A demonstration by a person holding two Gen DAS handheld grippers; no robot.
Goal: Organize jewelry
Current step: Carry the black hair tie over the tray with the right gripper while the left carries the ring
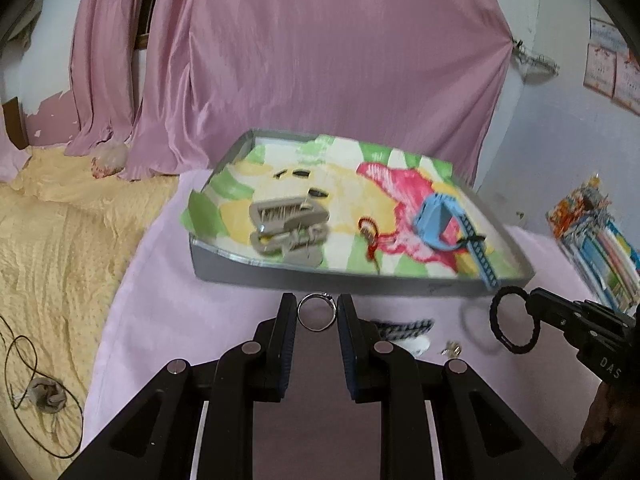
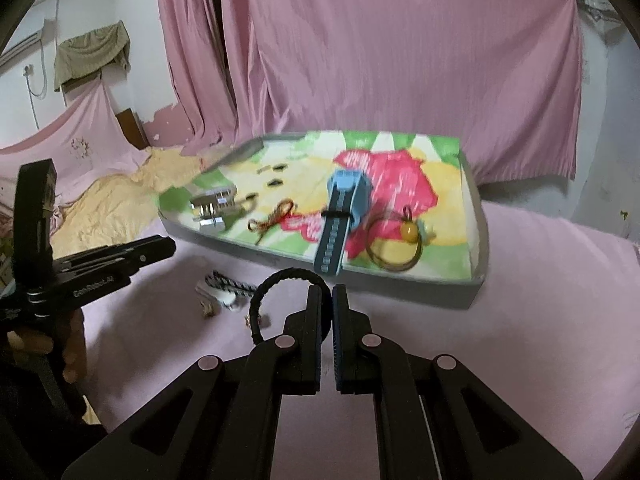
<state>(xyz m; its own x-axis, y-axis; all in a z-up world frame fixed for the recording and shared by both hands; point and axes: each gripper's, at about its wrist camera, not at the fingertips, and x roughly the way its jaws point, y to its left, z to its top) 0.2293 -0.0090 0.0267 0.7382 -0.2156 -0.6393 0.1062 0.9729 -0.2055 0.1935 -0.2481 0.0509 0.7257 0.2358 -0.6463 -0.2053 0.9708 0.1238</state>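
A pink sheet [image 1: 168,280] covers the bed. On it sit 1 grey tray [image 1: 320,278], a striped cord [image 1: 404,326] and small trinkets [image 1: 450,347].

Soft, dim, even indoor light fills both views with a pinkish cast and no glare. Motion blur smears the grey tray with its floral liner [image 1: 224,264], worse in the right wrist view. Fisheye distortion bends the edges; dark vignettes fill the corners.

Tray [image 2: 476,240] contents motion-blurred; small gold bits [image 1: 450,347] on the sheet too tiny to ID.
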